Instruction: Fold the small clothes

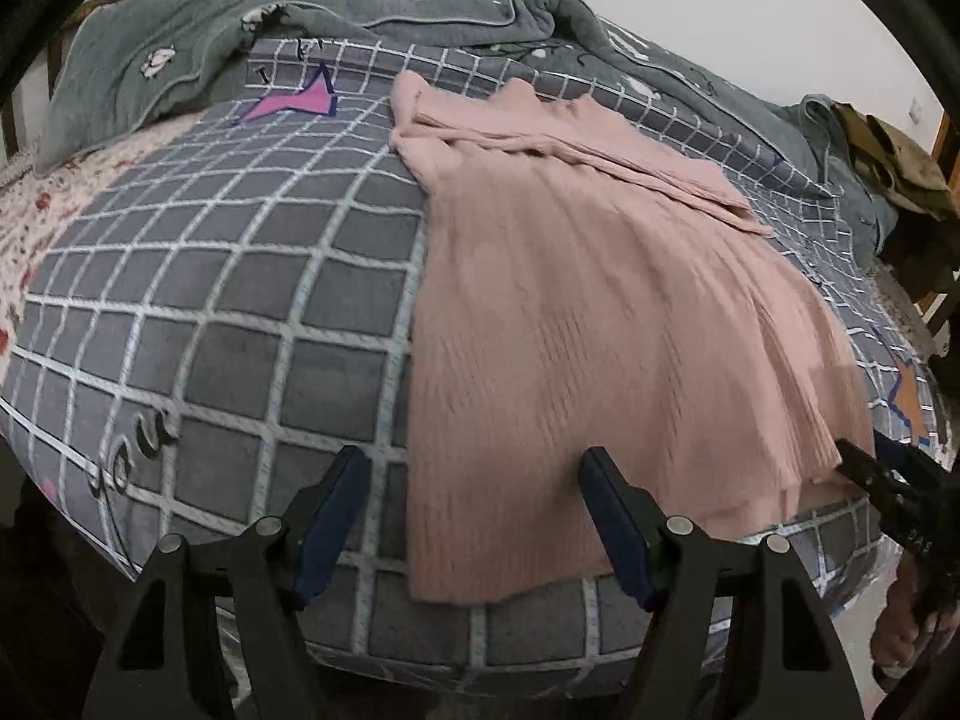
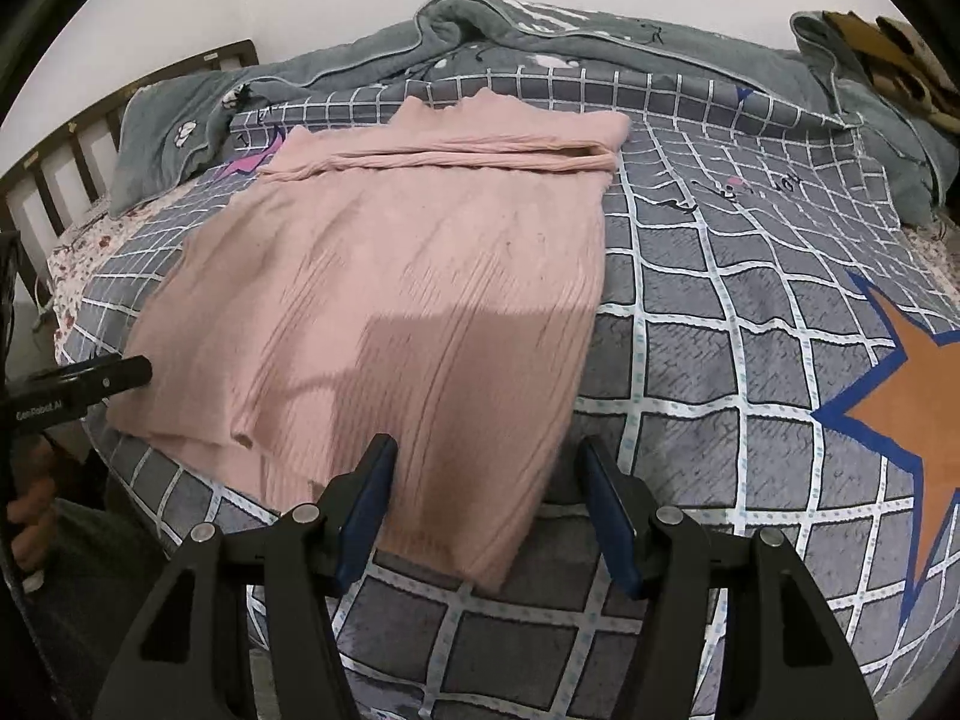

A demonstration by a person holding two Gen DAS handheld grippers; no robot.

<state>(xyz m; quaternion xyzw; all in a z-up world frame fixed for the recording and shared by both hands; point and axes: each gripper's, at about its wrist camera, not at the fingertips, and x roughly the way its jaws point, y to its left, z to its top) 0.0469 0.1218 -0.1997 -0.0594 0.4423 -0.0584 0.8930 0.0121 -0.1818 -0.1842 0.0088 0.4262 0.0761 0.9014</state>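
Note:
A pink ribbed knit sweater (image 1: 600,312) lies flat on the bed, its sleeves folded across the top near the collar; it also shows in the right wrist view (image 2: 420,276). My left gripper (image 1: 477,468) is open and empty, hovering over the sweater's near left hem corner. My right gripper (image 2: 486,456) is open and empty, over the sweater's near right hem corner. The right gripper also shows at the right edge of the left wrist view (image 1: 888,480), and the left gripper at the left edge of the right wrist view (image 2: 90,384).
The bed has a grey checked cover (image 1: 240,300) with an orange star (image 2: 900,396). A rumpled grey-green blanket (image 2: 600,42) lies along the far side. A wooden headboard (image 2: 66,144) stands at the left. Olive clothing (image 1: 900,168) lies at the far right.

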